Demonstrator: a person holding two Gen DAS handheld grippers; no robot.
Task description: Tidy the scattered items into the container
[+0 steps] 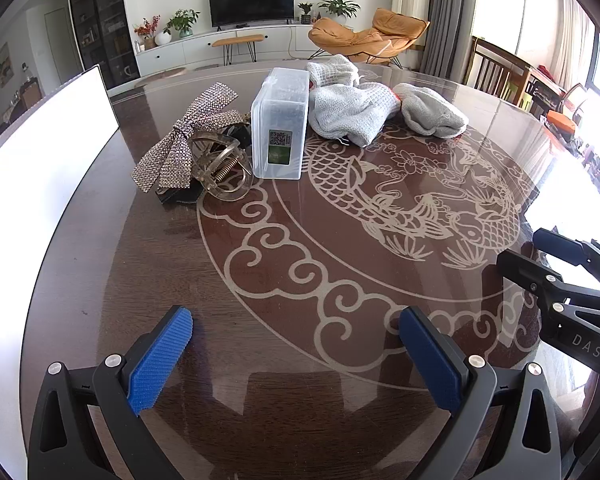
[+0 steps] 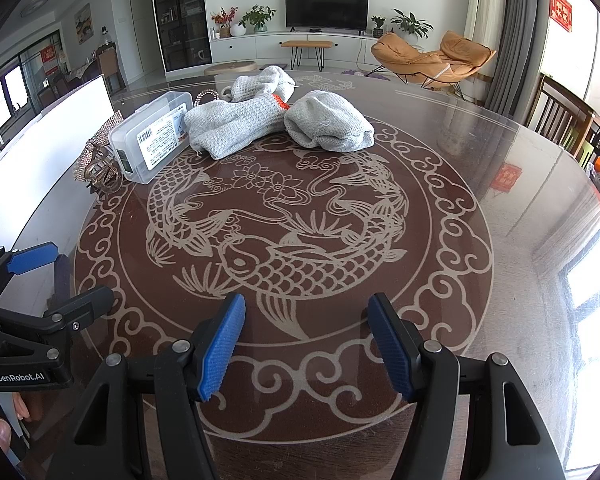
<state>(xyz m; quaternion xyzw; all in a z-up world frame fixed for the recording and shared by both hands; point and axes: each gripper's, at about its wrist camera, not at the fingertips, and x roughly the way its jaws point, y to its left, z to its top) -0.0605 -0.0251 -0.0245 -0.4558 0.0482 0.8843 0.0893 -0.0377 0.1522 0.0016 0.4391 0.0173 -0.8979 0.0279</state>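
Both your grippers, left gripper (image 1: pixel 296 344) and right gripper (image 2: pixel 306 344), hang wide open with nothing between the pads (blue, ribbed) above the table's (image 2: pixel 500 184) near edge. Toward its far edge lie grey gloves (image 2: pixel 276 120), clear box (image 1: pixel 278 124), rhinestone bow (image 1: pixel 184 136), hair claw (image 1: pixel 220 168), bunched leftward.

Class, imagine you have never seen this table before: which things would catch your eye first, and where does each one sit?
First, the pale carp-and-cloud pattern across the middle of the dark round table. Behind it lie crumpled grey knitted cloths, with a clear plastic box to their left. Left of the box, a sparkling rhinestone bow lies against a translucent hair claw.
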